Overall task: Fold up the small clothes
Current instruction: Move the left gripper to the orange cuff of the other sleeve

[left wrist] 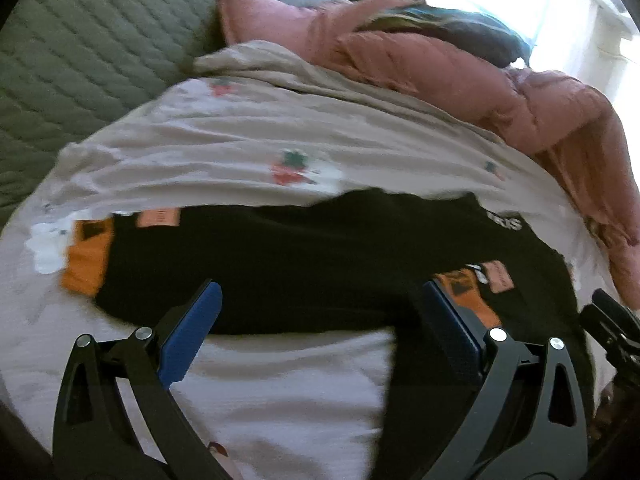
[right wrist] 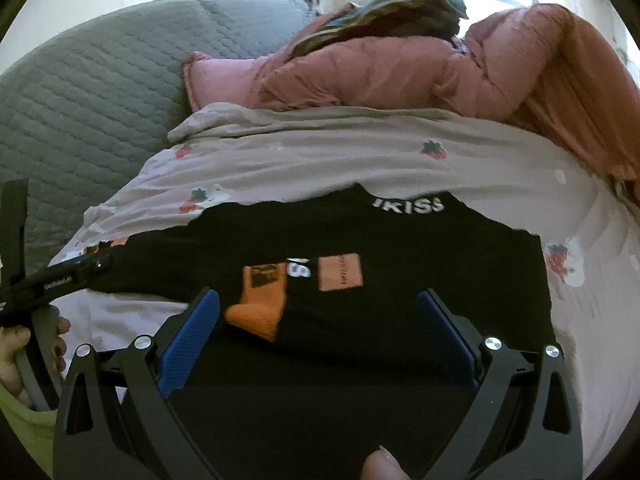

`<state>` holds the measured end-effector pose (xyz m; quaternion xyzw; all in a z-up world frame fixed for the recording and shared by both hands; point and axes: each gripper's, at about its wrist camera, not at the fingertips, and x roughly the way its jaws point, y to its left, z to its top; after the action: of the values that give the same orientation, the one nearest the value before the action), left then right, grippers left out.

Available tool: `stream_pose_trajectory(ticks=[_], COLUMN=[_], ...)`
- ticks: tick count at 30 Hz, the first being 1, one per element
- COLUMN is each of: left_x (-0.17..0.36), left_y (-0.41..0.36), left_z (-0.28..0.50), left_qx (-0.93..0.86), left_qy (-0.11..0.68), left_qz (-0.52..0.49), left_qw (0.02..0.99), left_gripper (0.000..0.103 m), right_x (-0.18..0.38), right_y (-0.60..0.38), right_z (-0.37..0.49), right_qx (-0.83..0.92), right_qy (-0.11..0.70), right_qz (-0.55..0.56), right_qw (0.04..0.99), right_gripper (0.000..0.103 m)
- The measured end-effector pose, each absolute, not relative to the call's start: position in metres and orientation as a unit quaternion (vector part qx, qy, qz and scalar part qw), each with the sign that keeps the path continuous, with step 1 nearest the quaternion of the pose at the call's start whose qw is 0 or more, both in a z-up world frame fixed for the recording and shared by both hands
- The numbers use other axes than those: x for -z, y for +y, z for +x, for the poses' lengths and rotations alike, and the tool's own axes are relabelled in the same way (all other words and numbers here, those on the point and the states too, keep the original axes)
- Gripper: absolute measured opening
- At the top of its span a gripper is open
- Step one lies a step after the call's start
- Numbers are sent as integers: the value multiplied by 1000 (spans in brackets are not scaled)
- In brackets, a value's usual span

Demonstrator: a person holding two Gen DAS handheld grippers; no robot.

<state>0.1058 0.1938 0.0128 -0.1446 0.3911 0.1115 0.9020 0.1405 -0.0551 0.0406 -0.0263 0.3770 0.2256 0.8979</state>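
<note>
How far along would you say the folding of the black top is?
Done: the black top lies on the strawberry sheet, one orange-cuffed sleeve folded across its front. In hand: nothing; left gripper and right gripper are open. Left: the other sleeve still sticks out.

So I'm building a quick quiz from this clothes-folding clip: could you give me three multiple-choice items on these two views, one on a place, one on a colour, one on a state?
1. Where does the black top lie?
A. on the strawberry-print sheet
B. on the pink jacket
C. on the grey quilt

2. What colour is the cuff folded onto the top?
A. green
B. orange
C. white

3. How do the jaws of the right gripper stand?
A. shut on the top
B. shut on nothing
C. wide open, holding nothing

Answers: 1 A, the strawberry-print sheet shows all around the top. 2 B, the ribbed sleeve end is orange. 3 C, the blue pads stand far apart above the cloth.
</note>
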Motion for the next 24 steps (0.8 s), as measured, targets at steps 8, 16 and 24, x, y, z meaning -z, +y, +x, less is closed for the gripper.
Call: stream_pose_trajectory(ticks=[8,16,24], left_x=[-17,-1,18], left_y=[250,305,340], left_z=[81,58,43], left_qx=[-175,-221,-209], left_qy=[377,387,392], left_qz=[-175,-225,-301], left_qw=[892,866,844], left_gripper=[93,93,93], right_x=[-46,-50,-51], right_y=[-8,36,59], right_z=[135,128,120], right_qx=[-259,-293,-310], right_qy=[374,368,363], right_qz=[-50,-70,-81], right_qw=[889,880,875], right_gripper=[98,98,98])
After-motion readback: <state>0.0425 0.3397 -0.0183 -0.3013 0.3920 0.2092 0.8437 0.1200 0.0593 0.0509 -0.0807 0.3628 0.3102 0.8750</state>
